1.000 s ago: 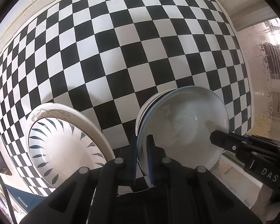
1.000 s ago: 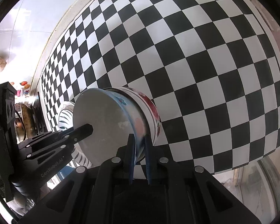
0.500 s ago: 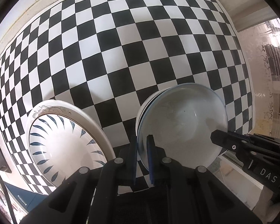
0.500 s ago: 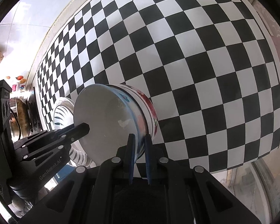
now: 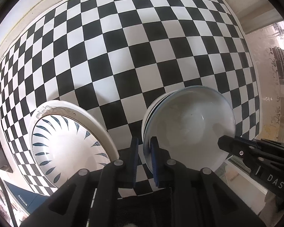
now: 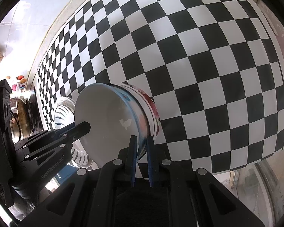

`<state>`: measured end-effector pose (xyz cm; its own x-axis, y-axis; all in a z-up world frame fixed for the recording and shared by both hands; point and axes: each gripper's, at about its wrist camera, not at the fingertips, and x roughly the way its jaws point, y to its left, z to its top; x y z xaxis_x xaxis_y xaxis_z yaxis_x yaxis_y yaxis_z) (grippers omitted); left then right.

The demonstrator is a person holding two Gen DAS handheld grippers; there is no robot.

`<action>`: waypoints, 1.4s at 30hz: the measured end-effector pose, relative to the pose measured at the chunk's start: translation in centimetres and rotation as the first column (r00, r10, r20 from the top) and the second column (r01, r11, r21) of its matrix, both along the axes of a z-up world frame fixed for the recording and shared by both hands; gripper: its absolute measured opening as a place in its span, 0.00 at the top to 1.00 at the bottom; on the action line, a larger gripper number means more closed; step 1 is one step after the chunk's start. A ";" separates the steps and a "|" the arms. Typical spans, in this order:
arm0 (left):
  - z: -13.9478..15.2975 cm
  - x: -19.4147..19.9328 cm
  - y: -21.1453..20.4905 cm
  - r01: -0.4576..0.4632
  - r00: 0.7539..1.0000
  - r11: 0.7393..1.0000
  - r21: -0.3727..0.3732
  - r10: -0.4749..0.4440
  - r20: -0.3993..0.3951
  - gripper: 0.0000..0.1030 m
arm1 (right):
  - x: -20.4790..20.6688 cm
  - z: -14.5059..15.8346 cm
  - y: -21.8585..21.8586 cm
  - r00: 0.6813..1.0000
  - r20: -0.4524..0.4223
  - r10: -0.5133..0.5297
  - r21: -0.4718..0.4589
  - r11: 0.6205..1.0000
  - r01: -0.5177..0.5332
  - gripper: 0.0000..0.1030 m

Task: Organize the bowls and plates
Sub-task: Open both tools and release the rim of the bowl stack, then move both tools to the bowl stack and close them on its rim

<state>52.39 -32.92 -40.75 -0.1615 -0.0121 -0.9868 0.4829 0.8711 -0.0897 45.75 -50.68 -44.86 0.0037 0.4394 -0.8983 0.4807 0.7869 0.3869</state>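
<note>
- Left claw (image 5: 143,147): fingers clamped on the near rim of the bowl (image 5: 189,134), one finger inside and one outside. In the left wrist view the bowl sits at 4 o'clock, tilted with its opening toward the camera.
- Right claw (image 6: 141,147): fingers closed on the opposite rim of the same bowl (image 6: 111,121), whose outer wall carries a red and blue floral print. Both claws grip it at once; whether it is clear of the counter (image 5: 142,47) cannot be told.
- A second rim line shows behind the bowl at its 10 o'clock edge in the left wrist view; whether that is another nested bowl cannot be told.
- Plate (image 5: 66,143): white with blue leaf strokes, lying on the checkered counter at 8 o'clock, just beside the bowl and apart from it.
- Progress, as judged: the bowl is in hand but not placed; the plate is untouched. No finished stack is visible, so most of the sorting appears outstanding.
- Room: open checkered surface from 10 to 2 o'clock in both views.
- Edges: the counter ends near 4 o'clock in the right wrist view, close to the bowl; the plate limits movement toward 8 o'clock.
</note>
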 end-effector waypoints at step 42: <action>20.4 -6.4 5.7 0.028 0.911 0.988 -0.154 0.039 0.411 0.15 | -8.3 23.9 6.3 0.926 0.356 0.122 -0.459 0.886 0.060 0.15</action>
